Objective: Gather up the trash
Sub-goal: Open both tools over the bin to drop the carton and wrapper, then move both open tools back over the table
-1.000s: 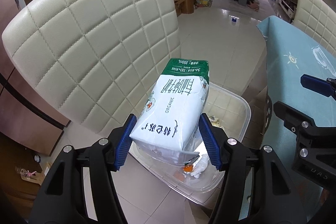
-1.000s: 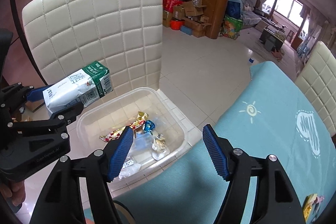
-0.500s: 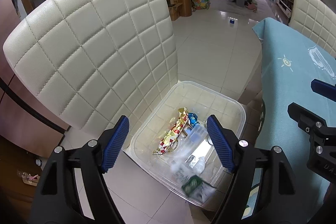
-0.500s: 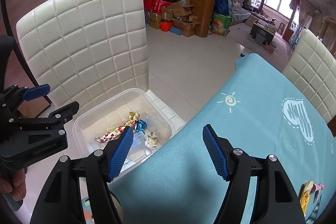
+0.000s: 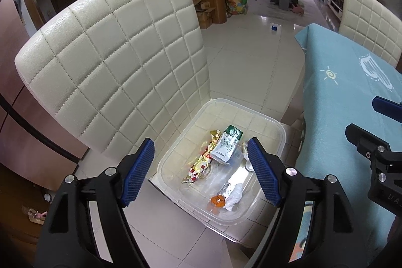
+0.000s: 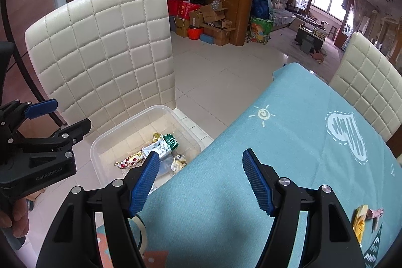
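A clear plastic bin point(image 5: 279, 124) sits on the seat of a white quilted chair point(image 5: 120, 67). Inside lie a green-and-white milk carton point(image 5: 226, 146), a gold and red wrapper point(image 5: 201, 162), white crumpled paper point(image 5: 235, 195) and an orange scrap point(image 5: 217, 200). My left gripper point(image 5: 201, 170) is open and empty above the bin. My right gripper point(image 6: 201, 182) is open and empty over the blue tablecloth's edge; the bin point(image 6: 100, 145) and carton point(image 6: 163, 145) show left of it. A yellow wrapper point(image 6: 360, 220) lies on the table at the right.
The table with the blue cloth point(image 6: 289, 155) stands right of the chair. A second white chair point(image 6: 371, 92) stands behind the table. Tiled floor point(image 5: 246, 54) stretches beyond, with boxes point(image 6: 208, 19) and a cabinet far off.
My left gripper opened and let go of the milk carton, which dropped into the bin. Both grippers have risen and drawn back.
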A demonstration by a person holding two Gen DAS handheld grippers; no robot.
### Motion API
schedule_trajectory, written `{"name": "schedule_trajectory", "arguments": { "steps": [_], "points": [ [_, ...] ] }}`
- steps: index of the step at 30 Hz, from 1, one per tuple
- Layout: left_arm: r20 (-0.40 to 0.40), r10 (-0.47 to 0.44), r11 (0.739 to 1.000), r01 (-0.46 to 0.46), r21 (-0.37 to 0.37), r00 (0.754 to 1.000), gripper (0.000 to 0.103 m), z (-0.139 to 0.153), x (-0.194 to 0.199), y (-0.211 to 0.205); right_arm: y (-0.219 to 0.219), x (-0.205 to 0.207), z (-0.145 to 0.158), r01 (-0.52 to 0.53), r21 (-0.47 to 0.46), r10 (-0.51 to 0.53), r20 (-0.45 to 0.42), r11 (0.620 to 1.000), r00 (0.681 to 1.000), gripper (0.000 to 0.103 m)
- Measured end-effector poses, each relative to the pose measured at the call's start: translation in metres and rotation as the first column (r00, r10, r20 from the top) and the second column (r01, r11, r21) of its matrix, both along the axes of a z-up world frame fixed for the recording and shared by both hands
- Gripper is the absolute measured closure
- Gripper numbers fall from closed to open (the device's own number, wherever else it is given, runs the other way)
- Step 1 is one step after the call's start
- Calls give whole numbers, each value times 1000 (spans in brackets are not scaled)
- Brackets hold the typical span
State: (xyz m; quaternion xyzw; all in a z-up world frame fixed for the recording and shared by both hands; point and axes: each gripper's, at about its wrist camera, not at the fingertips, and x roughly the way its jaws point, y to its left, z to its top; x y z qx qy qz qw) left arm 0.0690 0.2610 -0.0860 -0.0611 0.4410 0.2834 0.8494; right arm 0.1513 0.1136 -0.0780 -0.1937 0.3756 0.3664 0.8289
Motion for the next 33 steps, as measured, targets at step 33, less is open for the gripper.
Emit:
{"name": "schedule_trajectory", "arguments": {
  "steps": [33],
  "points": [
    [-9,-450,893,450,-3,893,24,15,69,-283,-297,15,11,465,25,-465,0,885,885,36]
  ]
}}
